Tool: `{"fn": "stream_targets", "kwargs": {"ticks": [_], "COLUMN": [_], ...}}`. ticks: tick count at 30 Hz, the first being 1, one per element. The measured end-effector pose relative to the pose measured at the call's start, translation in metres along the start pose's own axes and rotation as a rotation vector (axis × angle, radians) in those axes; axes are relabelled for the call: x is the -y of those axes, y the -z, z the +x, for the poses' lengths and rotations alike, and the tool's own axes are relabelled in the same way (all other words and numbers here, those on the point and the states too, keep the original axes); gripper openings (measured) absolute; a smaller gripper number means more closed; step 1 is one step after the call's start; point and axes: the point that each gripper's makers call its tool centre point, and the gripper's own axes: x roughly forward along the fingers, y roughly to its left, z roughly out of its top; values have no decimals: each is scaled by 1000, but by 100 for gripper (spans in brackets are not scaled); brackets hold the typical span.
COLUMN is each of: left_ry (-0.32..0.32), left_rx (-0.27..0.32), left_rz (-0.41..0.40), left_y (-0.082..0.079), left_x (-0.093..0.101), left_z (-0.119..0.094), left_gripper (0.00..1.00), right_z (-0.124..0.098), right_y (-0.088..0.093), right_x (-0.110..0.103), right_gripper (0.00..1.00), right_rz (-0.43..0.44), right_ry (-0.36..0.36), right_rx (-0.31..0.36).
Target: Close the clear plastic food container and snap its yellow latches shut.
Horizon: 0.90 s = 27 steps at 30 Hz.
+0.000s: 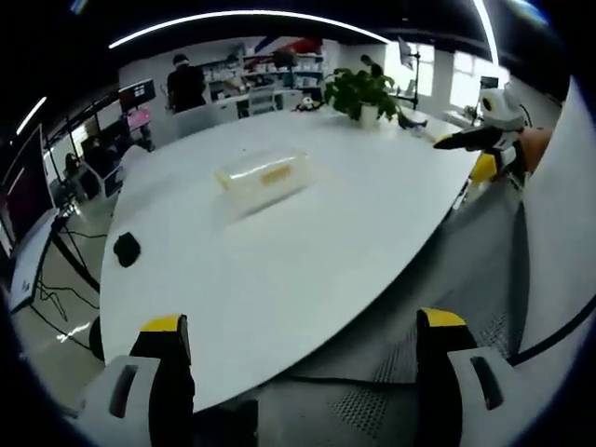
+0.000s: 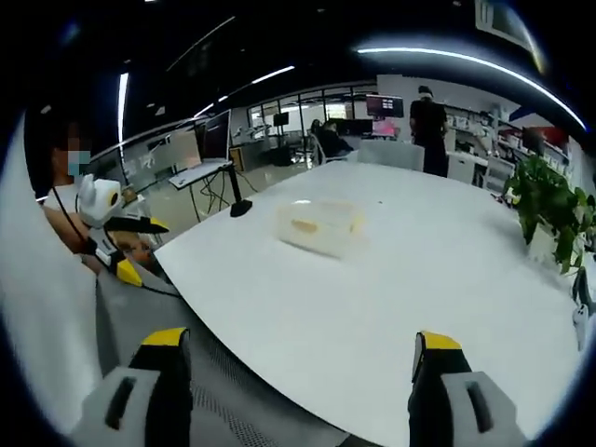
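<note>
A clear plastic food container (image 1: 262, 177) with yellow latches lies on the white table (image 1: 317, 251), well ahead of my left gripper (image 1: 303, 349), whose jaws stand wide apart and empty over the table's near edge. From the other side the container (image 2: 319, 224) sits mid-table, far beyond my right gripper (image 2: 293, 358), also open with nothing between its jaws. The right gripper (image 1: 486, 140) appears at the right of the left gripper view, held in a hand. The left gripper (image 2: 112, 223) shows at the left of the right gripper view.
A potted plant (image 1: 363, 93) stands at the table's far end, also seen as a plant (image 2: 554, 209) on the right. A small black object (image 1: 127, 248) lies near the table's left edge. A person (image 1: 186, 84) stands among desks and monitors. A mesh chair back (image 1: 447, 317) is below.
</note>
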Motion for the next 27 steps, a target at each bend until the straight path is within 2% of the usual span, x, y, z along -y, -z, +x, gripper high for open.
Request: {"fn": "stream_targets", "kwargs": {"ticks": [8, 10, 15, 27], "left_ry": [-1, 2, 13, 23], "left_rx": [13, 12, 10, 30], "left_rz": [-19, -24, 10, 15], "left_y": [1, 1, -1, -4], "left_x": [2, 3, 7, 9], "left_z": [-2, -2, -2, -6], "left_gripper": [99, 99, 99, 99], "right_z": [2, 3, 2, 1], "right_y": [3, 9, 7, 7], "right_x": [-6, -8, -11, -20], "right_gripper": [99, 99, 99, 99], "right_rz": [-11, 8, -2, -4], "right_ry": [-11, -26, -26, -60], "right_rx": [-18, -46, -33, -38]}}
